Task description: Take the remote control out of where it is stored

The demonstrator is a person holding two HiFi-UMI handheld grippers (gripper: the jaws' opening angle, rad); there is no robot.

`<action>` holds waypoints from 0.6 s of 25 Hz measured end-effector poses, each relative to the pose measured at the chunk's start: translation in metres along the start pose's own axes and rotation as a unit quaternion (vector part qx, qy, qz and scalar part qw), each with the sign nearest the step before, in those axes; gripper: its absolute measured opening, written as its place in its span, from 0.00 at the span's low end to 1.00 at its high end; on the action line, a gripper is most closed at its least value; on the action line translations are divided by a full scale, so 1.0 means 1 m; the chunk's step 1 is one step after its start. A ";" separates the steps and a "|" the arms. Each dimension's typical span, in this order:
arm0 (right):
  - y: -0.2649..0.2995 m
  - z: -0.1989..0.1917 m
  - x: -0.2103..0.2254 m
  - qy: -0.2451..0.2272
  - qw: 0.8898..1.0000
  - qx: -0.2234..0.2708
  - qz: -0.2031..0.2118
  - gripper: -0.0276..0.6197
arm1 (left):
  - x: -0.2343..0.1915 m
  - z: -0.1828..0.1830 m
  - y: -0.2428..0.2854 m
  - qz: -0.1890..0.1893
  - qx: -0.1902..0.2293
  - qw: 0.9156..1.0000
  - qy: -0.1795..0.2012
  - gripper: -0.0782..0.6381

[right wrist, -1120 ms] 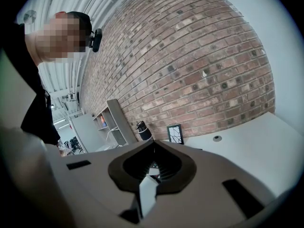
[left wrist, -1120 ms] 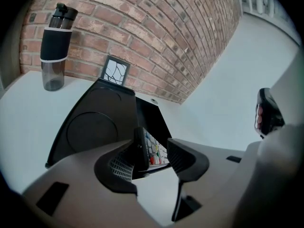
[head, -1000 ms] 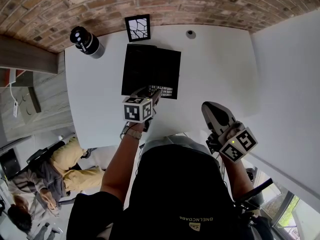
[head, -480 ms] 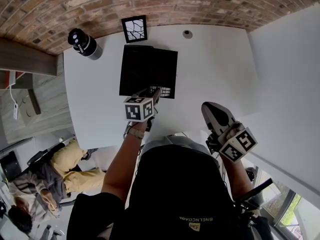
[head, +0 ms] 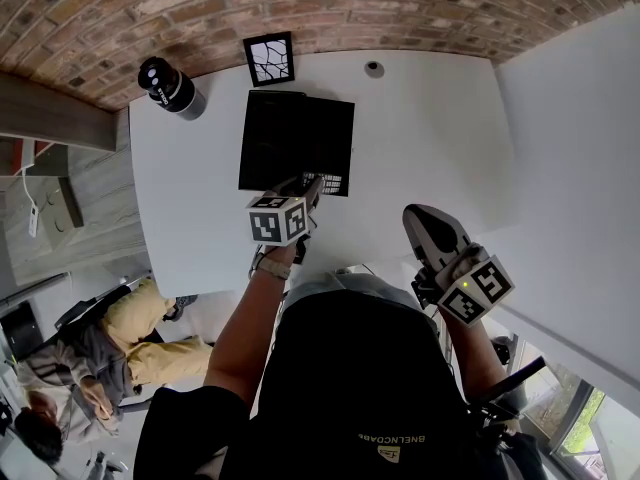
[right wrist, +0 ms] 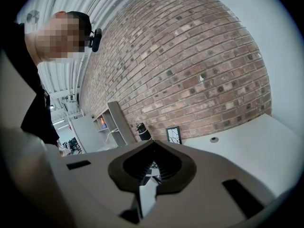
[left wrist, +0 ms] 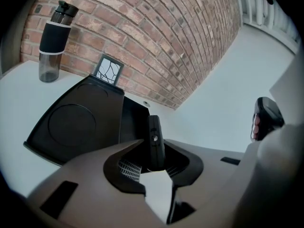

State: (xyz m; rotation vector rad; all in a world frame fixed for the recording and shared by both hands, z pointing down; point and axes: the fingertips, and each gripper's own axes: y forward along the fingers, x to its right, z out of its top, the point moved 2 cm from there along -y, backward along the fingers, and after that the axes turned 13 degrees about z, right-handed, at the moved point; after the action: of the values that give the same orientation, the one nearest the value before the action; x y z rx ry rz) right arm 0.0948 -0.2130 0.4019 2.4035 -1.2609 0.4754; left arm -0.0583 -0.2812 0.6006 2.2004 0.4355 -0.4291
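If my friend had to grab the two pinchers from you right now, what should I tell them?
Left gripper: jaws closing on the remote control, which stands on end between them with the pads at its sides.
Right gripper: shut, empty, held off to the right, away from the job.
Things: the remote control sits at the near edge of the black box on the white table.
Done: reach and grip.
Left: lift the remote control up and out of the box; it is not yet out.
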 end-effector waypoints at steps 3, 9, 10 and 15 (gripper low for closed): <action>-0.002 0.000 0.000 -0.001 1.000 0.003 0.000 0.05 | 0.001 0.004 -0.005 -0.004 0.010 1.000 -0.006 0.24; -0.007 0.001 -0.001 -0.006 1.000 0.009 0.003 0.05 | 0.009 0.020 -0.020 -0.019 0.036 0.999 -0.024 0.24; -0.008 0.001 -0.001 -0.008 1.000 0.009 0.005 0.05 | 0.011 0.024 -0.023 -0.023 0.042 0.998 -0.029 0.24; -0.010 0.004 -0.003 -0.013 1.000 0.013 0.012 0.05 | 0.022 0.045 -0.041 -0.047 0.072 0.995 -0.055 0.24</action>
State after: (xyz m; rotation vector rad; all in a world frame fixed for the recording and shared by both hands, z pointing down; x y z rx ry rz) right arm 0.1019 -0.2075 0.3948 2.4263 -1.3033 0.4736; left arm -0.0637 -0.2886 0.5367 2.2877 0.4616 -0.6464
